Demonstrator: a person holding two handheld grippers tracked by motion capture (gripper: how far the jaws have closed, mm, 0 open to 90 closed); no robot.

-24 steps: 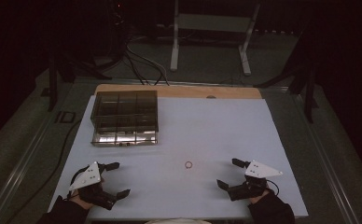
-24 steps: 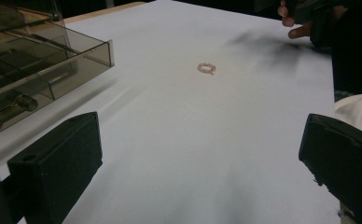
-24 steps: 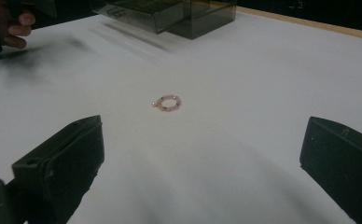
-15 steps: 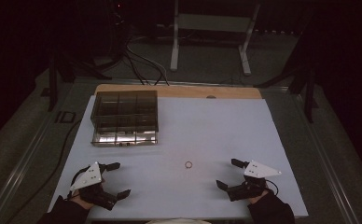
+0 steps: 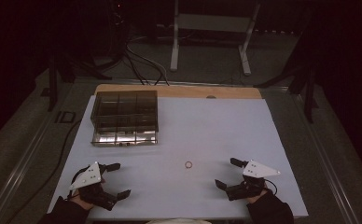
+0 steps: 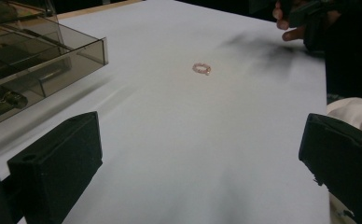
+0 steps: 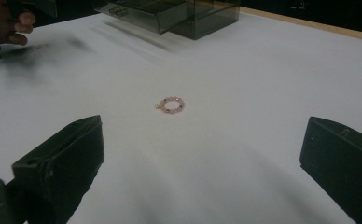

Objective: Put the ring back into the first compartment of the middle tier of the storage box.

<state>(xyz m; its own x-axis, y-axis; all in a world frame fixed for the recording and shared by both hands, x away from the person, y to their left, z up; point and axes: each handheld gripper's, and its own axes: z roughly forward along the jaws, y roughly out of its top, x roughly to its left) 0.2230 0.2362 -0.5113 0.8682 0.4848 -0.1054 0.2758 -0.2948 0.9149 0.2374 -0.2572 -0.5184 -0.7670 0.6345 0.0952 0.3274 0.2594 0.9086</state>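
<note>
Nearest the bottom edge of the high view: left gripper (image 5: 121, 179) parked low on the white sheet (image 5: 207, 126), jaws spread wide with nothing but bare sheet between them. Same story across the table for the right gripper (image 5: 225, 172), black pads gaping apart, nothing pinched, aimed inward. Compared with the shots from under a second ago, hardly anything different: left side looks frozen in place, right side maybe nudged a hair inward, honestly too slight to call. Little pink bead ring (image 5: 188, 164) sitting flat on the sheet between the two, closer to the right gripper, dead centre in the right gripper view and well ahead of those pads, so no contact yet. Reading for the job: looks like the very start, lining up for a pickup rather than mid-grab, probably a right-side job given the aim. Further back on the left, smoky plastic organizer (image 5: 123, 137) with its divided compartments, well apart from the ring, likely the drop-off spot. Behind that, a wooden strip (image 5: 179, 91) along the far table edge, then cables (image 5: 142, 60) and a metal stand (image 5: 207, 42) on the dark floor.
</note>
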